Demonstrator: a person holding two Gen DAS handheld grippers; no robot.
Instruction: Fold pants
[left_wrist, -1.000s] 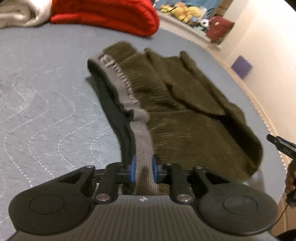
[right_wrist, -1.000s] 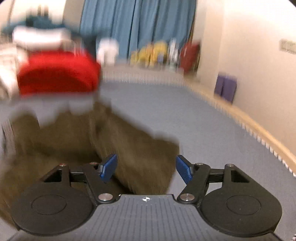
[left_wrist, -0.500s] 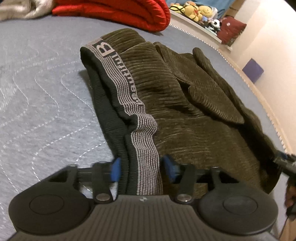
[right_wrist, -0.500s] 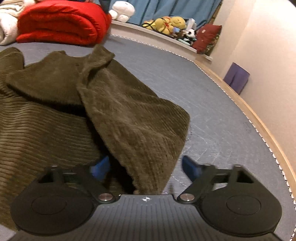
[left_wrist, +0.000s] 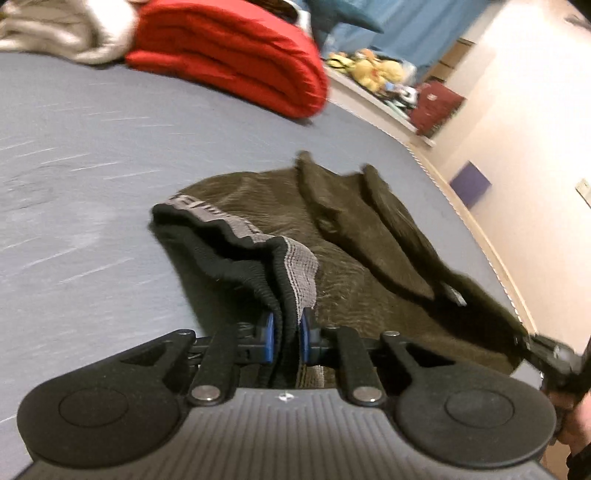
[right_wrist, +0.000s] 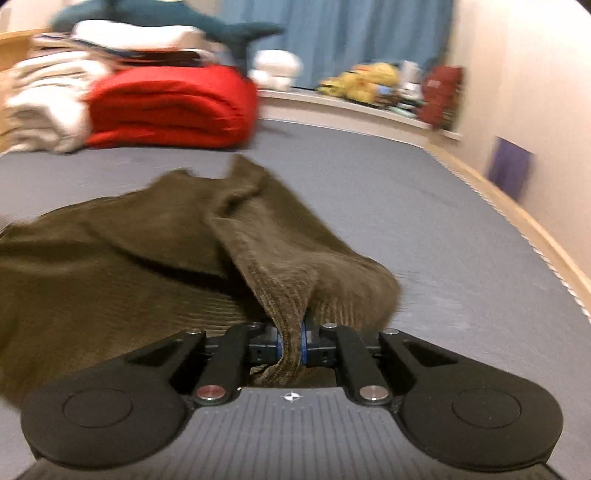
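Now the left gripper (left_wrist: 283, 334) is pinching the waistband (left_wrist: 295, 269) and the right gripper (right_wrist: 291, 341) the pants (right_wrist: 110, 258) hem (jaws just closed); next, probably lifting both evenly.

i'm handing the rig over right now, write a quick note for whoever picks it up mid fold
Left tool: jaws have just closed, shut on the waistband of the pants.
Right tool: jaws have just closed, shut on a bunched leg end of the same pants.
Pants lie crumpled on the grey mattress, with a red blanket beyond.
Done: both ends gripped, fabric lifting slightly at each tool.
Left: probably pull the pants flat, then fold; no neat fold shows yet.
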